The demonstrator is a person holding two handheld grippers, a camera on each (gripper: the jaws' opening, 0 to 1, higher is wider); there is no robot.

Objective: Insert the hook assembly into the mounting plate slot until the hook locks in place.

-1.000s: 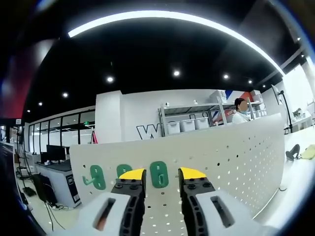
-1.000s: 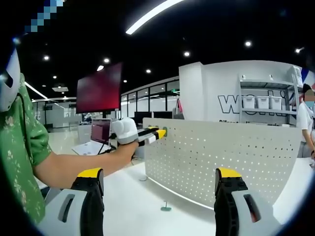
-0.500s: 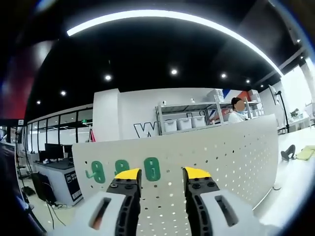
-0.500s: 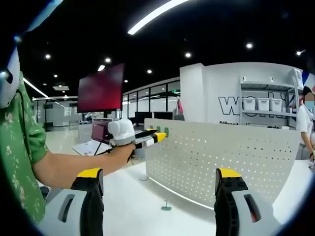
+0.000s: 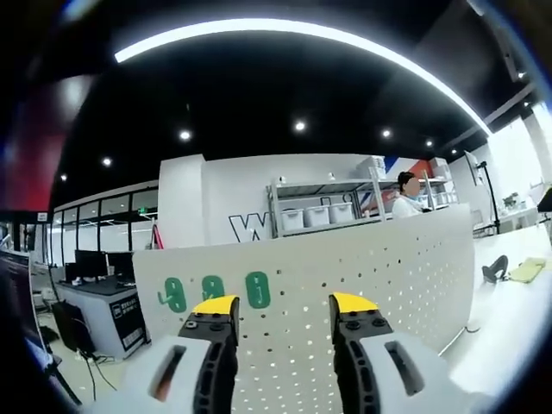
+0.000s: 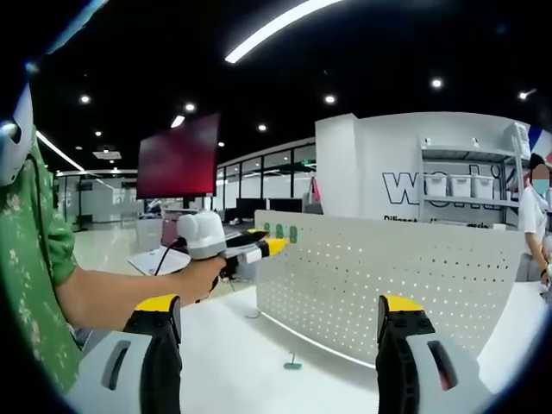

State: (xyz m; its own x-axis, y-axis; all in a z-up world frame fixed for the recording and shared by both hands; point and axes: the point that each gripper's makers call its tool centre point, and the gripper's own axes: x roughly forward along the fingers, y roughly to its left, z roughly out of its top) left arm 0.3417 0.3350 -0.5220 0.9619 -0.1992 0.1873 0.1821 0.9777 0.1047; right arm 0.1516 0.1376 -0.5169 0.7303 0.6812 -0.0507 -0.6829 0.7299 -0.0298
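The white perforated mounting plate (image 5: 371, 285) stood upright on the pale table (image 6: 259, 362), and three green oval-backed hook assemblies (image 5: 255, 290) sat in a row near its upper left corner (seen small and green at the plate's top edge in the right gripper view (image 6: 279, 231)). The left gripper (image 5: 285, 312) pointed at the plate just below and right of that row, its yellow-tipped jaws parted a moderate way with nothing between them. From the right gripper view, that same tool was in the person's hand (image 6: 203, 272), its tips near the plate's left end. The right gripper (image 6: 280, 323) hung well back over the table, jaws spread wide and holding nothing. Judged from this, the insertion looked done, or else a release was in hand; whether each hook was locked could not be told. The next move would call for checking the seating with a gentle, level press.
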